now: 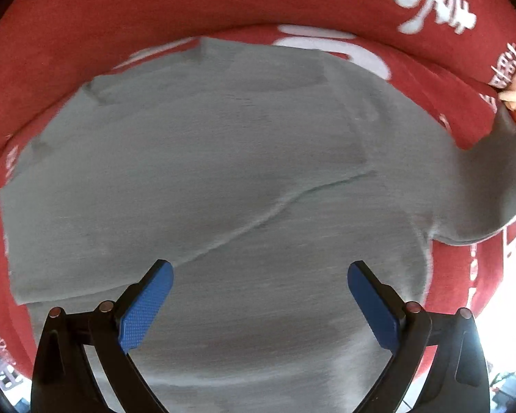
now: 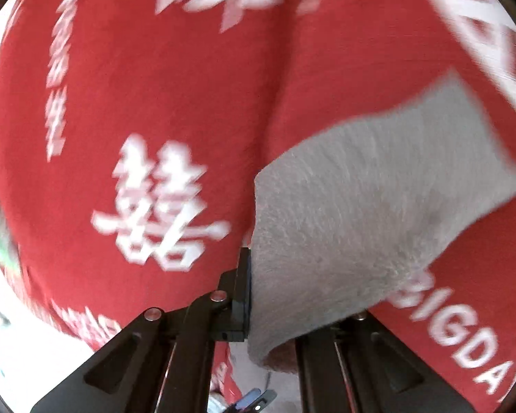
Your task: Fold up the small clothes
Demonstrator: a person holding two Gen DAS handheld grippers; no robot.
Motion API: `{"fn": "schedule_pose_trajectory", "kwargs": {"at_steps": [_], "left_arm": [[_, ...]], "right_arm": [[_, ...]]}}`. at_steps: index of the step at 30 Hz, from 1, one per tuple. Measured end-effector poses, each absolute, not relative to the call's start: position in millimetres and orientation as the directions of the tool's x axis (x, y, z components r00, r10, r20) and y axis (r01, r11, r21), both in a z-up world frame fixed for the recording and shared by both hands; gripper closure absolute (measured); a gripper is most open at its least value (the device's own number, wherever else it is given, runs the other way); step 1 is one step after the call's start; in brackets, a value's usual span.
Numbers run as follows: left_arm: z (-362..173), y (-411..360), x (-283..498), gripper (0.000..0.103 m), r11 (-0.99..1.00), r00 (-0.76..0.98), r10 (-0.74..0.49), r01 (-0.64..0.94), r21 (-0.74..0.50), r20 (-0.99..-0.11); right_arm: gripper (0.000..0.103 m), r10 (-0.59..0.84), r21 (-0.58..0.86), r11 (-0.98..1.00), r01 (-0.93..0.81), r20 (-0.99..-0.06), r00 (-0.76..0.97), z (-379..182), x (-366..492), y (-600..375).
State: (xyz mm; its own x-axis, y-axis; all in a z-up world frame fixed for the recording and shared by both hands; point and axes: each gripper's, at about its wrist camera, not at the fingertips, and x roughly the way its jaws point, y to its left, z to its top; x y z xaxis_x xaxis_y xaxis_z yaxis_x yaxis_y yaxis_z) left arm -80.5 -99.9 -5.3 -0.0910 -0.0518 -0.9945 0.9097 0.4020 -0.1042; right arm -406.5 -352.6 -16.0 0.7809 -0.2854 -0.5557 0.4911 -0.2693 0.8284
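Here my right gripper (image 2: 249, 296) pinches a sleeve of the soft grey cotton T-shirt (image 1: 223, 172) spread on the red printed cloth (image 1: 120, 17), my left gripper (image 1: 259, 275) spread above (carry it across low, keeping the fold line straight).

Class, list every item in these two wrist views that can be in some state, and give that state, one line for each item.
Grey garment: spread mostly flat on the cloth, creased, one part lifted at the right.
Red printed cloth: laid out beneath the garment, rumpled into folds.
Left gripper: open, empty, above the garment.
Right gripper: shut on the grey garment's edge.
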Motion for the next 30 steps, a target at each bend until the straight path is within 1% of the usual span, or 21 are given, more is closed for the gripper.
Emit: {"fn": "schedule_pose_trajectory", "kwargs": {"at_steps": [5, 7, 10, 14, 16, 20, 23, 24, 25, 27, 30], "left_arm": [[3.7, -62.5, -27.0, 0.001, 0.493, -0.096, -0.086, 0.861, -0.126, -0.992], [11.9, -50.0, -7.0, 0.001, 0.524, -0.07, -0.105, 0.844, -0.115, -0.992], [23.6, -31.2, 20.4, 0.001, 0.565, -0.026, -0.132, 0.819, -0.097, -0.991], [27.6, -4.2, 49.3, 0.001, 0.605, 0.013, -0.136, 0.793, -0.073, -0.991], [24.9, 6.0, 62.4, 0.001, 0.632, 0.024, -0.133, 0.772, -0.066, -0.991], [12.2, 23.5, 64.4, 0.001, 0.694, 0.018, -0.13, 0.716, -0.078, -0.991], [-4.4, 23.7, 63.3, 0.001, 0.712, 0.011, -0.116, 0.698, -0.075, -0.993], [-7.9, 25.9, 62.4, 0.001, 0.713, 0.01, -0.112, 0.697, -0.073, -0.994], [-9.9, 28.9, 65.7, 0.001, 0.713, 0.005, -0.111, 0.697, -0.076, -0.994], [-9.8, 31.4, 69.1, 0.001, 0.714, -0.002, -0.115, 0.695, -0.084, -0.993], [-6.3, 35.8, 77.3, 0.001, 0.719, -0.007, -0.142, 0.687, -0.109, -0.99]], "right_arm": [[0.098, -0.161, 0.841, -0.015, 0.542, -0.537, 0.828, 26.5, -304.3, -348.6], [0.098, -0.102, 0.82, 0.104, 0.563, -0.554, 0.826, 39.5, -256.4, -337.5], [0.098, -0.013, 0.789, 0.224, 0.573, -0.585, 0.811, 43.0, -191.9, -318.1], [0.098, 0.084, 0.75, 0.306, 0.587, -0.635, 0.768, 29.3, -128.0, -287.0], [0.097, 0.124, 0.697, 0.341, 0.631, -0.698, 0.705, 13.4, -96.9, -268.7], [0.094, 0.193, 0.599, 0.376, 0.707, -0.797, 0.572, -24.3, -65.7, -238.4], [0.093, 0.232, 0.568, 0.347, 0.747, -0.823, 0.518, -44.8, -61.9, -226.3], [0.085, 0.237, 0.558, 0.323, 0.764, -0.829, 0.506, -50.0, -64.4, -223.2], [0.064, 0.235, 0.545, 0.309, 0.779, -0.838, 0.493, -51.9, -67.4, -221.7], [0.044, 0.222, 0.544, 0.292, 0.787, -0.839, 0.497, -50.1, -75.6, -219.0], [0.044, 0.16, 0.534, 0.269, 0.801, -0.845, 0.51, -40.7, -97.3, -225.0]]}}
